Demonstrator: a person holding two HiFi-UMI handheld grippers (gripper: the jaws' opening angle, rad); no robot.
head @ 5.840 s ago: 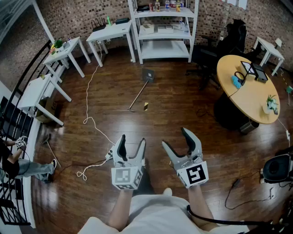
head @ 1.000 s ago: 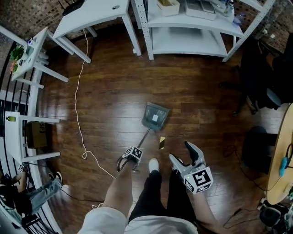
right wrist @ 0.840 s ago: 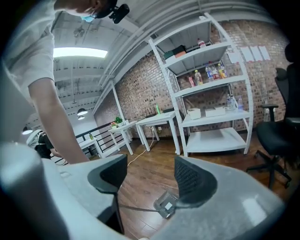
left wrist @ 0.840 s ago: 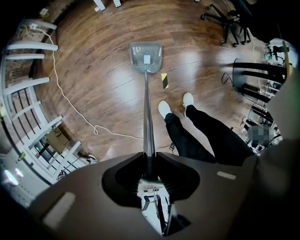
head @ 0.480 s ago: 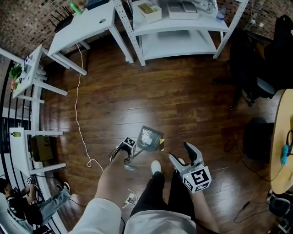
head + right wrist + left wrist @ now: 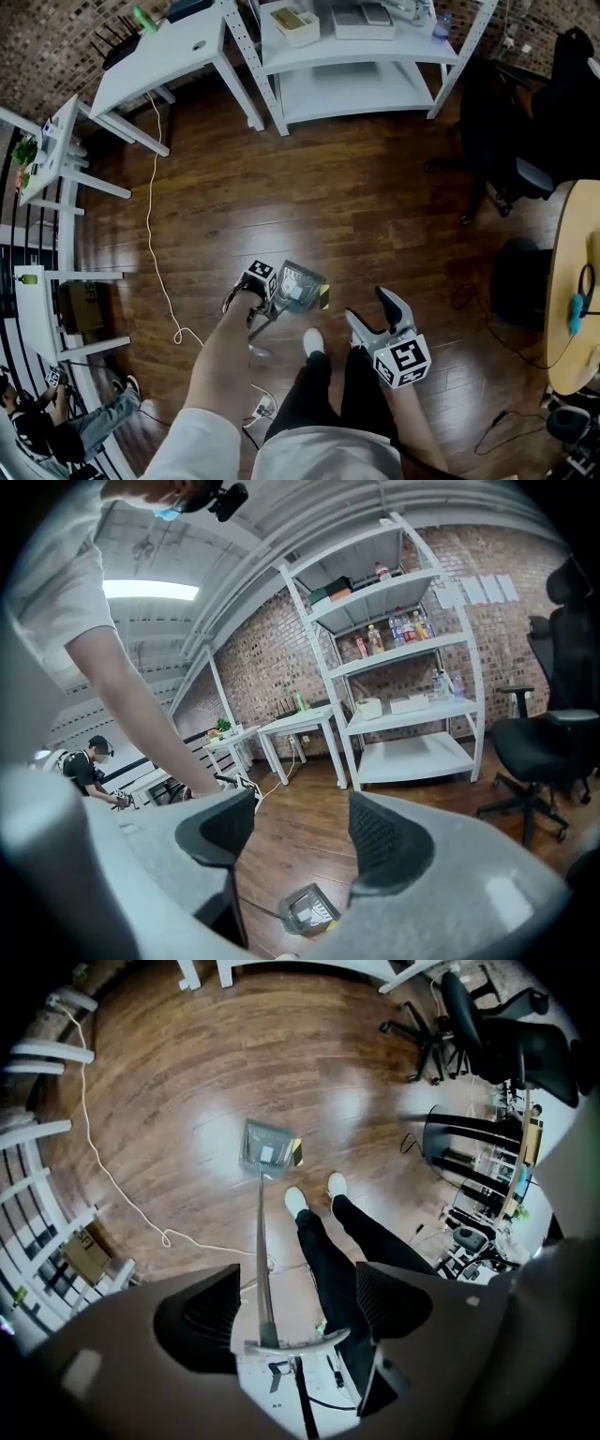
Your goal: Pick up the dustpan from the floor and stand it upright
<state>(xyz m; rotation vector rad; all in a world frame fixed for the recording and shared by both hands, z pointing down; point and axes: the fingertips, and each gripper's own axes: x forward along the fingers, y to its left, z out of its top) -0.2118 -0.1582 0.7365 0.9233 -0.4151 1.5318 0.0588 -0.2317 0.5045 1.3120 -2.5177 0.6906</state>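
Head and left gripper views look steeply down at the floor — the right gripper view nearly level; all share the dustpan.

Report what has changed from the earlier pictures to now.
The left gripper, shut a second ago on the handle of the dustpan, lifted that handle off the floor. This tipped the pan up and drew it beside the yellow scrap. Its jaws are now opening, with the handle between them but not pressed. The right gripper stayed open and empty.
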